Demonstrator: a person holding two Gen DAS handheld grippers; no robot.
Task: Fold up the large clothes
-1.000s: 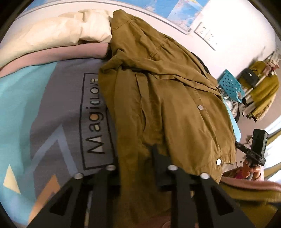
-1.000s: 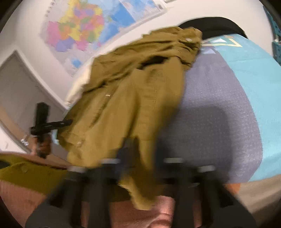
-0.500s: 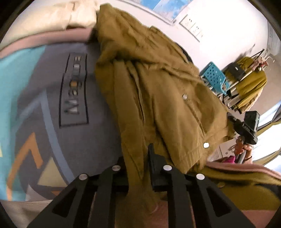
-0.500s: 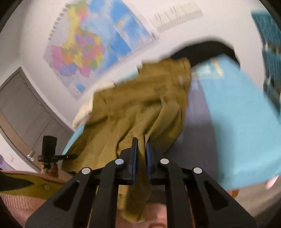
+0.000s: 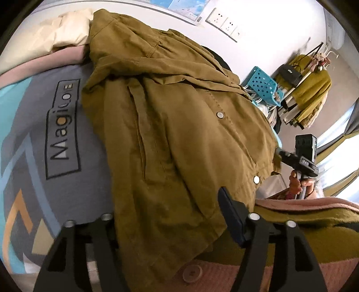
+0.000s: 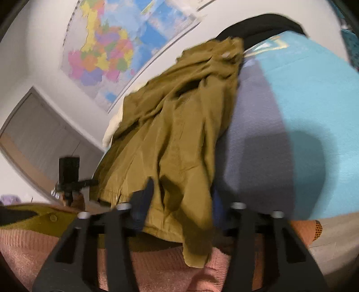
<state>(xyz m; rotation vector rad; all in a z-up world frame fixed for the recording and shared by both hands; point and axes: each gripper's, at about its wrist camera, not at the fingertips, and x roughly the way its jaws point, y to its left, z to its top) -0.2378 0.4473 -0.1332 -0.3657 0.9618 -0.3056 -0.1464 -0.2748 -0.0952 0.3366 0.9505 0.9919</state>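
Nearest: a knitted pink and olive garment (image 5: 314,226) along the bed's near edge. Beyond, bedspread (image 5: 33,139) in grey and turquoise, printed "Magic". Olive jacket (image 5: 179,134) spread lengthwise across it, hem hanging between both claws. Left claw (image 5: 170,215) angled down, jaws opening, pads clear of the cloth. Right claw (image 6: 181,195) likewise opening, hem loose between. Farther: cream pillow (image 5: 62,31), blue crate (image 5: 262,85), wall map (image 6: 107,47).

wall map (image 6: 107,49) | blue basket (image 5: 262,84) | cream pillow (image 5: 65,31) | wall sockets (image 5: 224,21)
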